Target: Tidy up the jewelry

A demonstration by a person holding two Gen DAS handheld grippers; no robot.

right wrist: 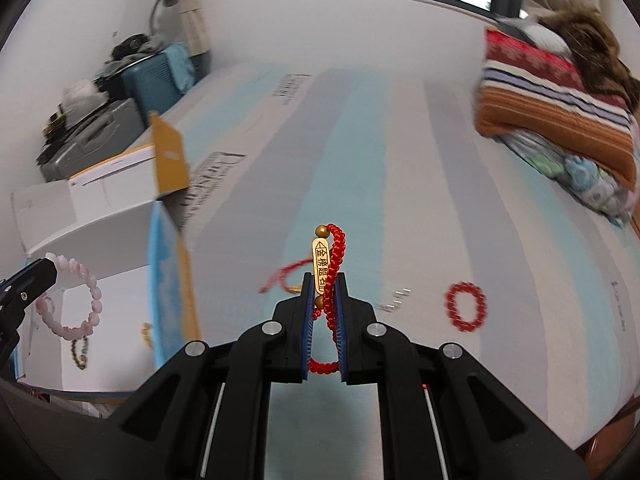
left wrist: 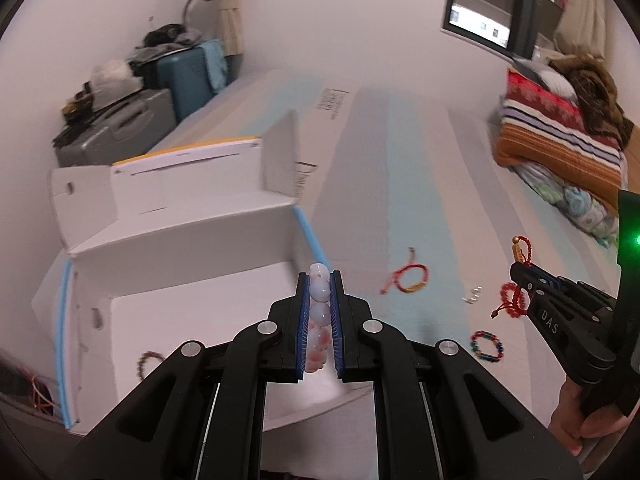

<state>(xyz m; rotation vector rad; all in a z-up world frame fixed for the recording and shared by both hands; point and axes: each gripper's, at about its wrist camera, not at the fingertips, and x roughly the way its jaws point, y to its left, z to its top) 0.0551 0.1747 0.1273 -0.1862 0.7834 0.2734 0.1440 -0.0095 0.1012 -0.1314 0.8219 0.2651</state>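
My left gripper point(left wrist: 319, 280) is shut on a pale pink bead bracelet point(left wrist: 319, 320) and holds it over the open white box point(left wrist: 192, 312); the bracelet also shows in the right wrist view point(right wrist: 78, 296). My right gripper point(right wrist: 324, 280) is shut on a red braided bracelet with a gold plate point(right wrist: 325, 268), above the striped bed cover; it also shows in the left wrist view point(left wrist: 520, 248). A red cord bracelet point(left wrist: 406, 278), a red bead bracelet point(right wrist: 466, 306) and a multicoloured bead bracelet point(left wrist: 486, 344) lie on the cover. A dark bead bracelet point(left wrist: 149, 362) lies inside the box.
The white box has raised flaps point(left wrist: 280, 152) and blue-taped edges point(left wrist: 62, 344). Small silver pieces point(left wrist: 474, 294) lie on the cover. Folded blankets point(left wrist: 560, 132) are stacked at the far right. Suitcases point(left wrist: 120, 128) stand against the wall at left.
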